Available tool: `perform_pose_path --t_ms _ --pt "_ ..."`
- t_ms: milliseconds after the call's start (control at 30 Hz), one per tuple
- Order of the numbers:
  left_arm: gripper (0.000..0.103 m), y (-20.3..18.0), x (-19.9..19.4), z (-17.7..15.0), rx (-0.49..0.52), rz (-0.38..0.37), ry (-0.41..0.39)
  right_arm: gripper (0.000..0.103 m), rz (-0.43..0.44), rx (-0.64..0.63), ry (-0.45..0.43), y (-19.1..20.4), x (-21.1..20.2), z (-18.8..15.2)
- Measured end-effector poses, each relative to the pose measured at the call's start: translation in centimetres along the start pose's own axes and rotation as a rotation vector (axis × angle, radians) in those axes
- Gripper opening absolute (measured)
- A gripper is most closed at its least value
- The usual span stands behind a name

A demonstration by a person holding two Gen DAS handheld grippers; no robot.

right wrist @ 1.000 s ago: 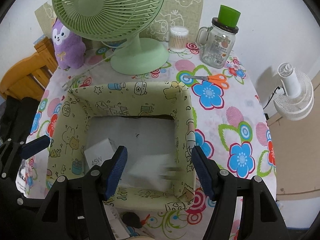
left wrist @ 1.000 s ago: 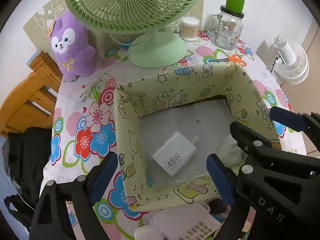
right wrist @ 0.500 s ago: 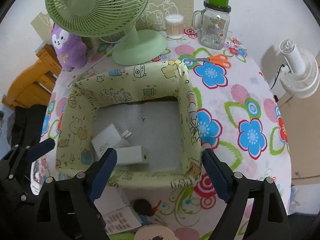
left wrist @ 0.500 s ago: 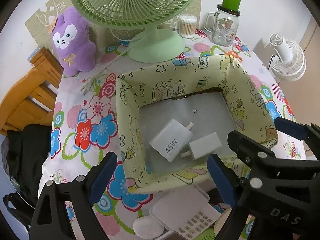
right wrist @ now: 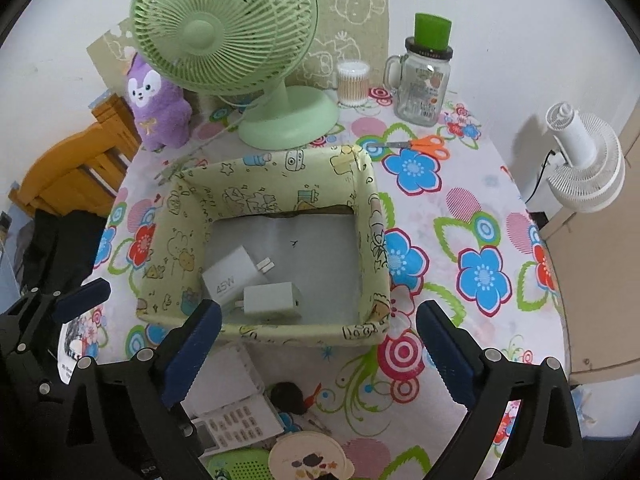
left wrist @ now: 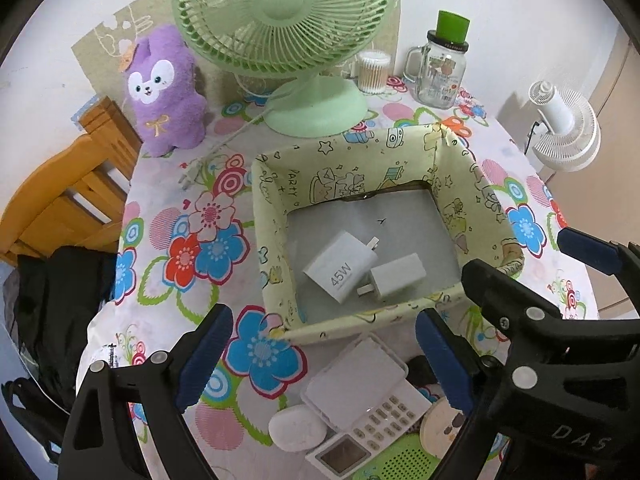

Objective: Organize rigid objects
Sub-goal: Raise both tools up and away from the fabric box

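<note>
A yellow-green cartoon-print box point(left wrist: 276, 240) point(right wrist: 168, 240) sits mid-table. Inside lie a white 45W charger point(left wrist: 340, 266) point(right wrist: 230, 272) and a smaller white charger point(left wrist: 396, 276) point(right wrist: 272, 300), side by side. My left gripper point(left wrist: 324, 360) is open above the box's near rim, over a white calculator point(left wrist: 372, 412) point(right wrist: 236, 424), with nothing between its fingers. My right gripper point(right wrist: 318, 354) hangs over the near rim; its jaws are opening and nothing is between them. A white oval object point(left wrist: 296, 428) and a round cream disc point(left wrist: 440, 424) lie by the calculator.
A green desk fan point(left wrist: 288, 20), a purple plush point(left wrist: 164, 92), a cotton-swab tub point(left wrist: 372, 72) and a glass jar point(left wrist: 440, 72) stand behind the box. Orange scissors point(right wrist: 424, 144) lie at the back right. A wooden chair point(left wrist: 60, 200) is left, a white fan point(right wrist: 580, 160) right.
The right gripper let go of the smaller charger, which now lies in the box beside the 45W one. Its jaws widened. Both grippers drew back and up, bringing the calculator into view.
</note>
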State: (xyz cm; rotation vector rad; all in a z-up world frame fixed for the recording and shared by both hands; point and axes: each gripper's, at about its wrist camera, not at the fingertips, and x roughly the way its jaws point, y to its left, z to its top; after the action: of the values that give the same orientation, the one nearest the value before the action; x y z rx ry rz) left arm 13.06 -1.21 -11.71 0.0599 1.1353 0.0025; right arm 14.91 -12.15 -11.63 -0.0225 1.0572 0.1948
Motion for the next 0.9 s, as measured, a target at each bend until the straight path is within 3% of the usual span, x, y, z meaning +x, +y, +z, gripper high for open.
perform_pose_path --t_ms 433,900 --pt "0.094 0.7 -3.5 -2.3 -0.018 -0.010 -0.048 0.099 -0.018 -0.043 -0.083 1.2 -4.4 -1.9" --pt "0.095 0.8 -4.7 -4.8 0.025 -0.053 -0.064 0.099 -0.019 -0.038 -0.110 1.8 -6.6 -4.7"
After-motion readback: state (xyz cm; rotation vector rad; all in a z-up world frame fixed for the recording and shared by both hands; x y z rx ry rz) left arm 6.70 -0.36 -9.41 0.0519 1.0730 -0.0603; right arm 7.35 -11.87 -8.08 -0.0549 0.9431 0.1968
